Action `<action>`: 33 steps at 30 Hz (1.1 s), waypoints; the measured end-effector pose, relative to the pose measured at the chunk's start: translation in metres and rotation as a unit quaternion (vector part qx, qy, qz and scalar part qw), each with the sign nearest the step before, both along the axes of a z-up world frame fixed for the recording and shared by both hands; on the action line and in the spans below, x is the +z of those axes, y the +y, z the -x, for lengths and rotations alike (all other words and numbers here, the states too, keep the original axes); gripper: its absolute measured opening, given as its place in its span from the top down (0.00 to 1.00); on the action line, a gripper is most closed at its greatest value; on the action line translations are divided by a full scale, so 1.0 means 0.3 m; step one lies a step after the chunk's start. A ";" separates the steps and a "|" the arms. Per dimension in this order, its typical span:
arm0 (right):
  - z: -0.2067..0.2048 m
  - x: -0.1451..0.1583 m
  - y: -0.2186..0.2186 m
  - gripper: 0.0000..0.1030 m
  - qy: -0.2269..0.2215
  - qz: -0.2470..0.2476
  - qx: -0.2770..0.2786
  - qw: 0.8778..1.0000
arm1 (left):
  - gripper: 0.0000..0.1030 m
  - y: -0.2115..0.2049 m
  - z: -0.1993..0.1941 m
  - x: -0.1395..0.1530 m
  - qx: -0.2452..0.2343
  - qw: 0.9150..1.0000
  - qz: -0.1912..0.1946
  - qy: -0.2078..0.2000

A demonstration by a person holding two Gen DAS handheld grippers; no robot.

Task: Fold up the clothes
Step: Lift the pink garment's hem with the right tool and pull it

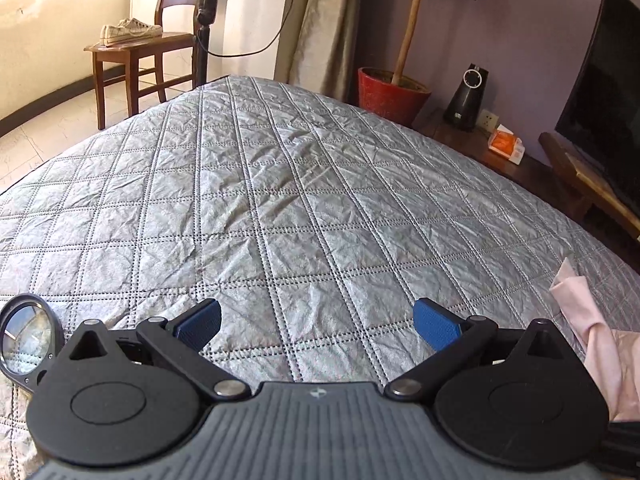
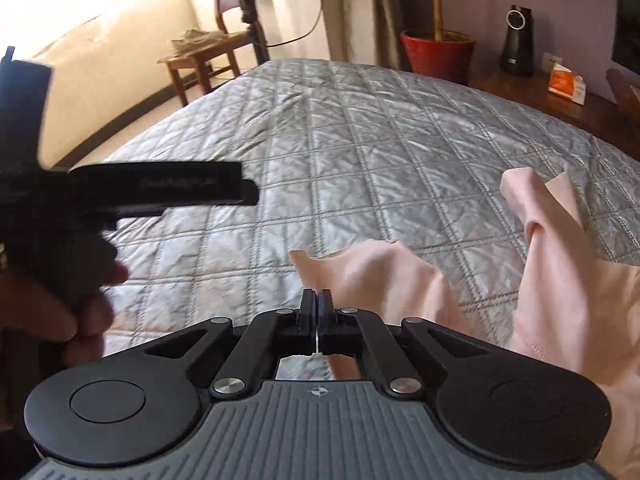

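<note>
A pale pink garment (image 2: 560,280) lies crumpled on the grey quilted bed (image 2: 360,140), at the right of the right wrist view. My right gripper (image 2: 319,304) is shut on an edge of the pink garment and holds it lifted. My left gripper (image 1: 316,326) is open and empty above the bed (image 1: 280,200), with the garment (image 1: 592,332) at its right. The left gripper also shows blurred at the left of the right wrist view (image 2: 120,192), held in a hand.
A wooden chair (image 1: 132,52) with white shoes (image 1: 128,31) stands beyond the bed's far left corner, beside a fan stand (image 1: 206,20). A red plant pot (image 1: 390,94), a black speaker (image 1: 468,98) and a TV (image 1: 604,92) on a wooden cabinet line the right.
</note>
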State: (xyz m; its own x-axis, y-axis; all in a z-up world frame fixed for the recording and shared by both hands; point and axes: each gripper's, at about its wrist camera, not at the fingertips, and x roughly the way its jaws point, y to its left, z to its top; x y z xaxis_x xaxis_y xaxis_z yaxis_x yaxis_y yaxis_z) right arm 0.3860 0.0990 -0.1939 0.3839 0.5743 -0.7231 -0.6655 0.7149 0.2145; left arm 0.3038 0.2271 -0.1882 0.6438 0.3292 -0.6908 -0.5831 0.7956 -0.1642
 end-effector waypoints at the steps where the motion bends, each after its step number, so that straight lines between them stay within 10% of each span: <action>1: 0.039 0.014 0.000 0.99 0.005 -0.011 0.014 1.000 | 0.01 0.007 0.006 0.005 0.007 1.000 -0.003 -0.003; 5: 0.186 0.038 0.025 0.95 0.022 -0.010 0.106 0.994 | 0.01 0.018 0.015 0.016 0.020 1.000 -0.001 -0.014; 9: 0.186 0.094 -0.059 0.93 0.025 -0.044 0.081 0.995 | 0.01 0.016 0.022 0.019 0.018 1.000 -0.004 -0.014; 13: -0.001 0.151 -0.224 0.65 -0.014 -0.034 -0.079 0.996 | 0.01 0.020 0.028 0.017 0.019 1.000 0.000 -0.014; 16: -0.160 0.159 -0.246 0.22 -0.053 0.042 -0.114 0.991 | 0.01 0.012 0.027 0.016 0.013 1.000 -0.001 -0.011; 20: -0.301 0.127 -0.184 0.19 -0.074 0.096 -0.083 0.989 | 0.01 0.009 0.017 0.011 0.010 1.000 -0.002 -0.011; 25: -0.379 0.020 -0.091 0.26 -0.083 0.171 -0.061 0.980 | 0.01 0.004 -0.002 0.003 0.006 1.000 -0.003 -0.007; 26: -0.387 -0.002 -0.084 0.81 -0.086 0.190 -0.061 0.976 | 0.01 0.002 -0.006 0.001 0.004 1.000 -0.004 -0.005; 27: -0.389 -0.009 -0.086 0.90 -0.087 0.193 -0.064 0.975 | 0.01 0.002 -0.008 0.000 0.003 1.000 -0.004 -0.004; 33: -0.183 0.178 -0.256 0.90 -0.142 0.017 -0.080 0.987 | 0.01 0.008 -0.019 -0.001 0.004 1.000 0.004 -0.006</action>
State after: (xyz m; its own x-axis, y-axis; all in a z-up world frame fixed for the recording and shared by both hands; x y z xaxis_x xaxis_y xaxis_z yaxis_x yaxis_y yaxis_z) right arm 0.4409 0.0222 -0.1405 0.6570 0.4670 -0.5918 -0.5739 0.8189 0.0091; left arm 0.3095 0.2295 -0.1885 0.6492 0.3278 -0.6863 -0.5870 0.7898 -0.1780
